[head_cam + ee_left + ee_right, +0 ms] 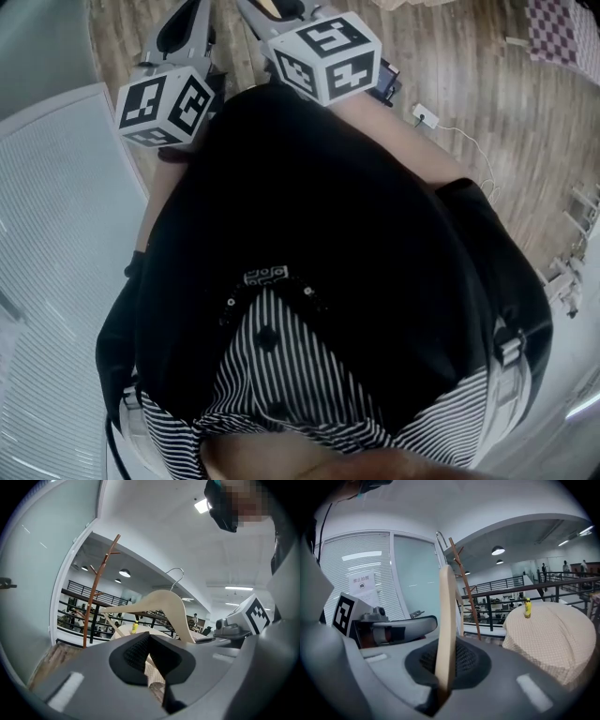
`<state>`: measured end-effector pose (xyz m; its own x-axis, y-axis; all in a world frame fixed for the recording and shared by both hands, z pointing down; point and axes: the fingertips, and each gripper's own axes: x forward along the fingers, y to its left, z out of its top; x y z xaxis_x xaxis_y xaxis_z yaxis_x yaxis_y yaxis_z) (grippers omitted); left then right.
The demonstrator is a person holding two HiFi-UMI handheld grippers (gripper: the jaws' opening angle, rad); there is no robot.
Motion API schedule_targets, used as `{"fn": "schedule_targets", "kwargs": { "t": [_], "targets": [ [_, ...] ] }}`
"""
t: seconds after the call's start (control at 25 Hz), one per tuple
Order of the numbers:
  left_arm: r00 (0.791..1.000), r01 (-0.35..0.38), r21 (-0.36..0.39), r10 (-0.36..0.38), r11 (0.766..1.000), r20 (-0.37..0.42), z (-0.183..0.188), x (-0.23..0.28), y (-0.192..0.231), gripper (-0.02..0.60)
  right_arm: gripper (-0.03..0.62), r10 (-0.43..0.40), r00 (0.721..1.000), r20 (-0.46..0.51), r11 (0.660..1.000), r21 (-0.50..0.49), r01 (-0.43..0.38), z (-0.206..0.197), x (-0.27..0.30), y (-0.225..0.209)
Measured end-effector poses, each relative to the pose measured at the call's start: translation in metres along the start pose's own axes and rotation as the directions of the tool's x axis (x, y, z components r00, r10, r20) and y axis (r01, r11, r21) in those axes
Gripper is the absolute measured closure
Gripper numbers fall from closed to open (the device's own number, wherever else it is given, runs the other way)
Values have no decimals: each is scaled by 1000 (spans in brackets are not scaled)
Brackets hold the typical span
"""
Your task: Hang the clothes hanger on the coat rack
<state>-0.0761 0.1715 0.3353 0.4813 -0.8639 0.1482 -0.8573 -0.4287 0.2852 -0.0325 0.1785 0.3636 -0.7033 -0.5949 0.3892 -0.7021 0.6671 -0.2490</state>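
Clothes hanger [166, 602]: one, of pale wood with a metal hook [177, 576] uppermost, held in the air clear of the single brown coat rack [93, 601], which stands farther off, past the edge of the glass wall [37, 573]. Two grippers carry it. The right gripper [447, 665] has its jaws clamped on one flat arm of the hanger, seen edge-on and rising straight from the pads. The left gripper [151, 654] has its jaws drawn nearly together, with a thin pale bar of the hanger caught in the slit. One round table [553, 639] under a checked cloth bears one yellow bottle [527, 607]. Wooden planks form the floor [469, 84]. A black railing [506, 595] runs behind the rack, round lamps [498, 550] hang from the white ceiling, and slatted blinds [361, 559] cover part of the glass.
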Motion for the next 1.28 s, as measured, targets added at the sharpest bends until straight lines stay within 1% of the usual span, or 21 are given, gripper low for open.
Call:
{"fn": "schedule_targets", "kwargs": {
  "t": [0.12, 0.2, 0.28, 0.44, 0.6, 0.72, 0.88, 0.92, 1.04, 1.12, 1.28],
  "targets": [
    [1000, -25, -5, 25, 1000, -1, 15, 17, 15, 592, 591, 19, 1000, -5, 1000, 5, -19, 19, 18, -10],
    [1000, -20, 2, 20, 1000, -9, 28, 32, 20, 592, 591, 29, 1000, -2, 1000, 5, -29, 38, 30, -17],
    [1000, -9, 9, 9, 1000, -17, 32, 50, 22, 592, 592, 36, 999, -2, 999, 4, -36, 48, 41, -30],
    [999, -9, 10, 9, 1000, -30, 31, 98, 26, 592, 591, 36, 999, -2, 999, 8, -36, 57, 58, -74],
    [1000, -2, 32, 3, 999, -29, 45, 145, 28, 592, 591, 35, 999, 9, 999, 13, -35, 79, 74, -116],
    [999, -5, 41, 6, 999, -37, 48, 176, 29, 592, 592, 45, 999, 13, 999, 22, -46, 89, 85, -145],
    [998, -28, 51, 31, 998, -52, 53, 238, 24, 592, 592, 77, 997, 12, 996, 36, -78, 108, 97, -206],
    [998, -37, 55, 40, 998, -54, 57, 244, 28, 592, 592, 88, 996, 11, 995, 37, -89, 113, 102, -211],
    [996, -68, 68, 71, 995, -49, 77, 241, 54, 592, 591, 119, 993, 16, 992, 38, -119, 136, 124, -201],
    [995, -90, 73, 93, 993, -46, 87, 250, 68, 592, 592, 135, 991, 22, 990, 39, -136, 151, 137, -205],
    [992, -108, 59, 112, 992, -63, 80, 284, 75, 592, 592, 145, 989, 30, 989, 38, -146, 158, 153, -234]
  ]
}}
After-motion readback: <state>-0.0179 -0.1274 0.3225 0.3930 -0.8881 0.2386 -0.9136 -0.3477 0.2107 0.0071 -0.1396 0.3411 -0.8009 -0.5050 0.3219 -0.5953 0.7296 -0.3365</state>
